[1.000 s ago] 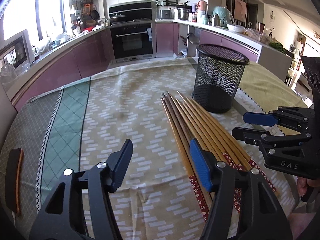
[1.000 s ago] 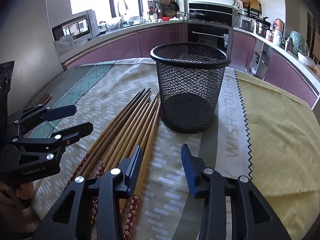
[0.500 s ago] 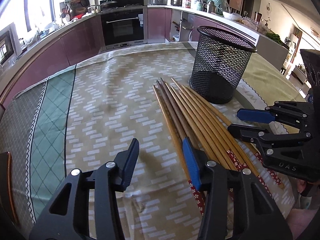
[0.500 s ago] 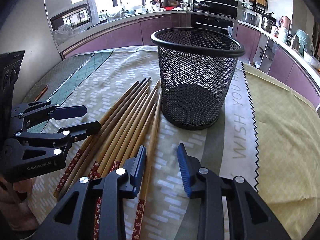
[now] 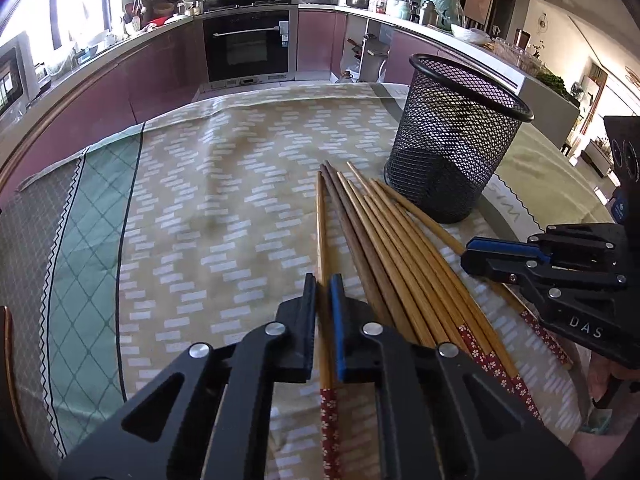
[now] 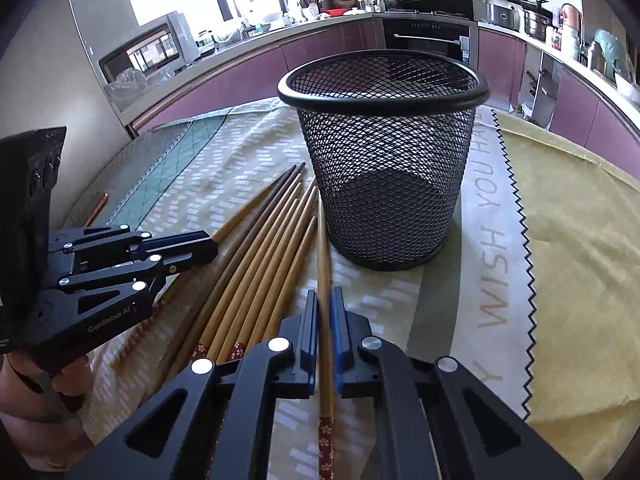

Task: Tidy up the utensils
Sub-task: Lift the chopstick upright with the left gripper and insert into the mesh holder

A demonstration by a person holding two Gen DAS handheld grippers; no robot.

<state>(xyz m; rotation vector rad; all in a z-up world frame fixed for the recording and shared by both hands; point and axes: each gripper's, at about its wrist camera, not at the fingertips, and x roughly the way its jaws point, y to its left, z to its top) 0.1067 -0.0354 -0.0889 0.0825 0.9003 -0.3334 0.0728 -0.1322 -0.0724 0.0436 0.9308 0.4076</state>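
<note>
Left gripper (image 5: 323, 292) angled down at table, jaws just closed, pinching leftmost chopstick (image 5: 321, 236) of bundle (image 5: 404, 264) on tablecloth (image 5: 208, 208). Right gripper (image 6: 324, 308) likewise angled down, jaws just closed on rightmost chopstick (image 6: 322, 256), beside mesh basket (image 6: 384, 160). Both grippers were apart half second ago.

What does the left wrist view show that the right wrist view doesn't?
Only the left wrist view shows the left tongs clamped on the leftmost chopstick. Only the right wrist view shows the right tongs clamped on the rightmost chopstick, and the cloth's lettering. Both show the mesh basket and the chopstick bundle.
</note>
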